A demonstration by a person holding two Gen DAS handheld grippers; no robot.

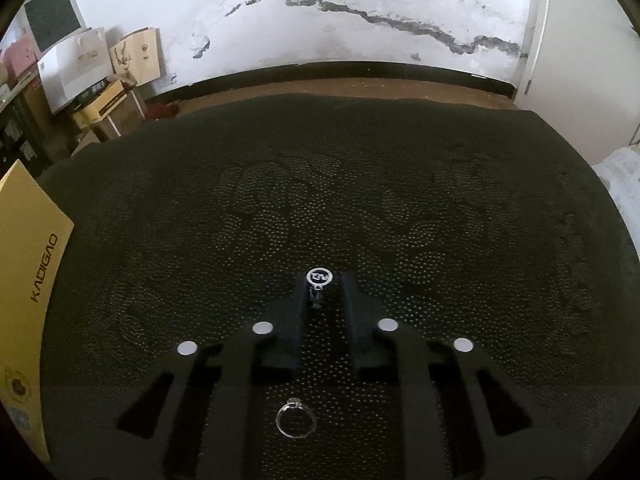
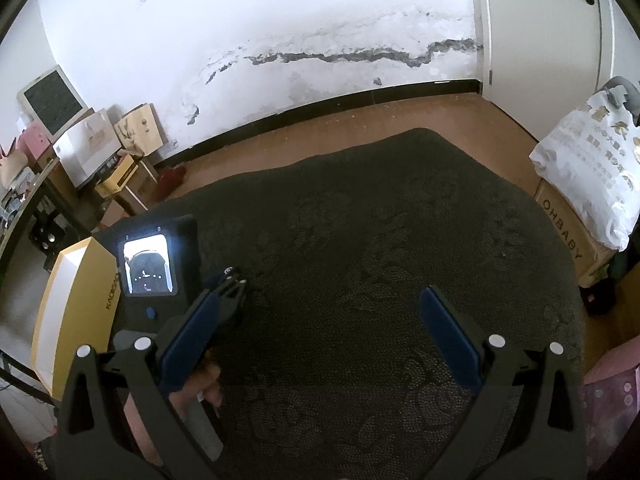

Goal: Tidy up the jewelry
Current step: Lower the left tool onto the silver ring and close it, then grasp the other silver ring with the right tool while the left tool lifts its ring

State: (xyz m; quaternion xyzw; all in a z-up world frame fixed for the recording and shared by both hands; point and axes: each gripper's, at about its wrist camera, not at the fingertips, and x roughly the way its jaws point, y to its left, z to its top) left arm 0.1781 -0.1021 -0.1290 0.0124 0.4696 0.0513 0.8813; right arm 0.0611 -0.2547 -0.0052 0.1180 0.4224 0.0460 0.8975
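Observation:
In the left wrist view my left gripper (image 1: 325,280) stands over the dark patterned cloth (image 1: 360,200), its fingers a small gap apart. A small silver round charm (image 1: 319,276) lies between the fingertips, beside the left fingertip; whether it is gripped I cannot tell. A silver ring (image 1: 296,418) with a small stone lies on the cloth under the gripper body. A yellow box (image 1: 28,280) stands at the left edge. In the right wrist view my right gripper (image 2: 332,292) is wide open and empty above the cloth. The left gripper (image 2: 232,276) shows there, with the charm (image 2: 229,270) at its tip.
The yellow box (image 2: 68,304) with a white inside stands at the cloth's left. Cardboard boxes and bags (image 2: 112,148) crowd the left wall. A white plastic bag on a cardboard box (image 2: 588,184) stands at the right. Brown floor (image 2: 360,120) runs beyond the cloth.

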